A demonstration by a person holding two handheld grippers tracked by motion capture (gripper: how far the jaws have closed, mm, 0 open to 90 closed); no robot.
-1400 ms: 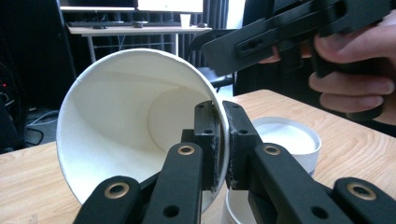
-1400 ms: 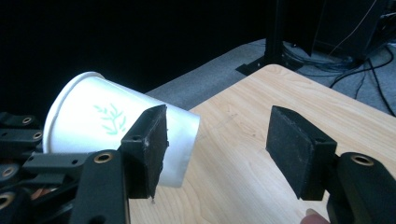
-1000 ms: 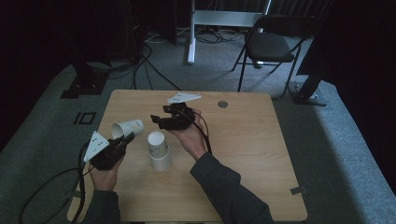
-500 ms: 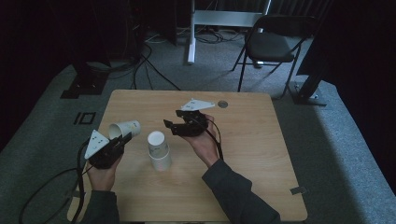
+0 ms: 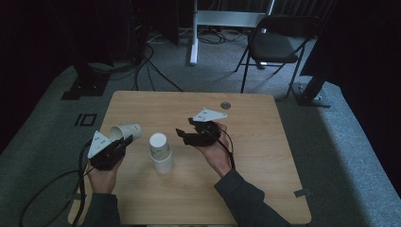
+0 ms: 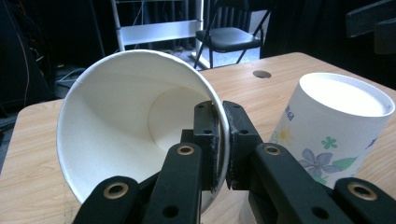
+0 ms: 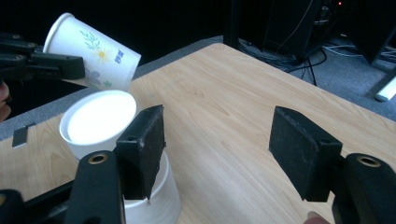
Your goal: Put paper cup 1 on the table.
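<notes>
A flowered white paper cup (image 5: 126,131) lies tilted on its side at the table's left, mouth toward my left gripper (image 5: 123,141). In the left gripper view the jaws are shut on the cup (image 6: 130,126), pinching its rim (image 6: 223,140). A short stack of upside-down cups (image 5: 161,152) stands mid-table, also in the left gripper view (image 6: 336,126) and the right gripper view (image 7: 100,123). My right gripper (image 5: 185,127) hovers just right of the stack. Its jaws (image 7: 219,154) have just been opening, with only bare tabletop between them.
A small dark disc (image 5: 225,105) lies near the far edge of the wooden table (image 5: 265,156). Beyond the table stand a black folding chair (image 5: 274,45) and a white frame (image 5: 227,19), and cables run over the grey carpet.
My right gripper has drawn away from the cup stack, to the right and slightly nearer, and its jaws stand wider. The left gripper and its cup have kept still.
</notes>
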